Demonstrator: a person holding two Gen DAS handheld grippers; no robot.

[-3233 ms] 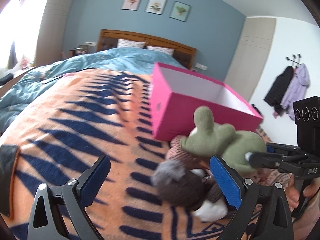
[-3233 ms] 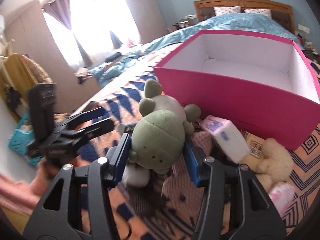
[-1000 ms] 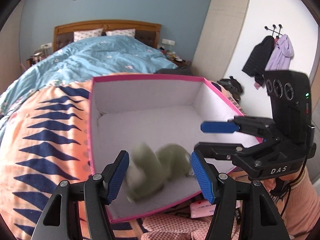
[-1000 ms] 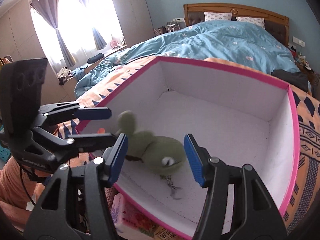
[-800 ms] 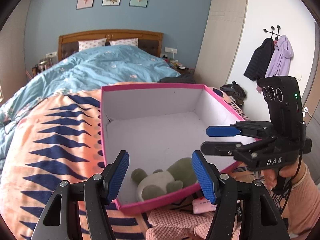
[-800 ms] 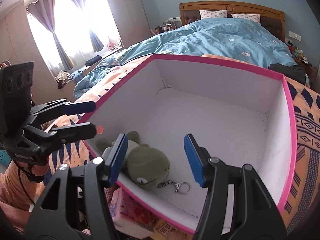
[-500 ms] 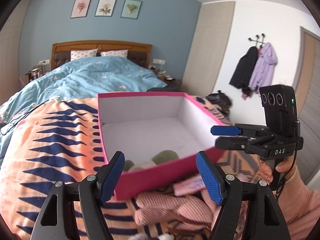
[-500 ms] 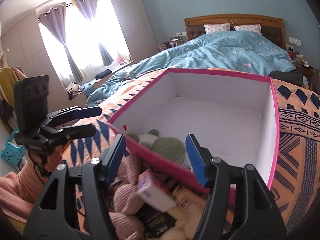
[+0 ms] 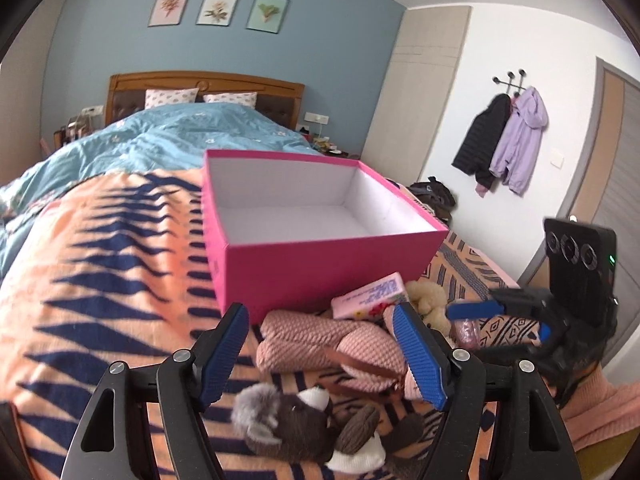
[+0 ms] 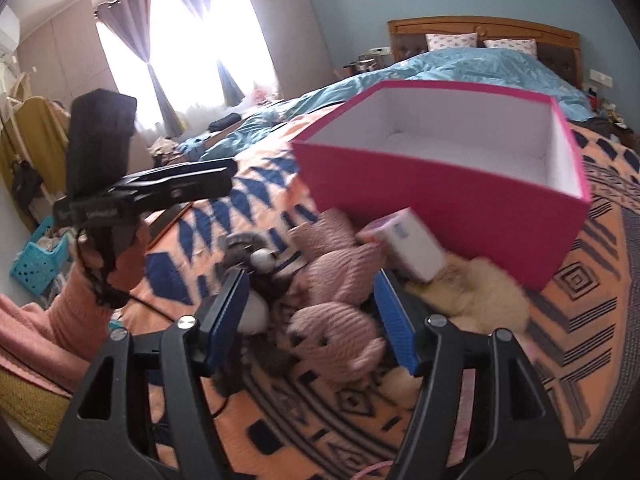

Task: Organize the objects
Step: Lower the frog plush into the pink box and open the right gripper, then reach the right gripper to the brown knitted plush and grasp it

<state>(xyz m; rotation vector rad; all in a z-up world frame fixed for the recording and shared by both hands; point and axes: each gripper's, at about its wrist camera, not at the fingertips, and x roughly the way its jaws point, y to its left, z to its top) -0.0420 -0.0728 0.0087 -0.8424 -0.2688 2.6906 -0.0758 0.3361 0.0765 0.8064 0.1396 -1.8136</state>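
The pink box (image 9: 320,276) sat open on the orange patterned blanket (image 9: 100,280), far side of a toy heap: pink knitted plush (image 9: 332,344), grey-brown plush (image 9: 296,428), small carton (image 9: 370,294) touching its near wall. Left gripper (image 9: 320,352) stood wide, gripping nothing. Right gripper (image 10: 312,316) likewise parted, empty, above the pink plush.

- A home bedroom is showing here: a bed (image 9: 168,148) with a wooden headboard (image 9: 204,84) and pillows (image 9: 172,98).
- Framed pictures (image 9: 218,7) are hanging on the blue wall.
- Coats (image 9: 508,140) are hanging on wall hooks; curtains (image 10: 160,52) are framing a bright window.
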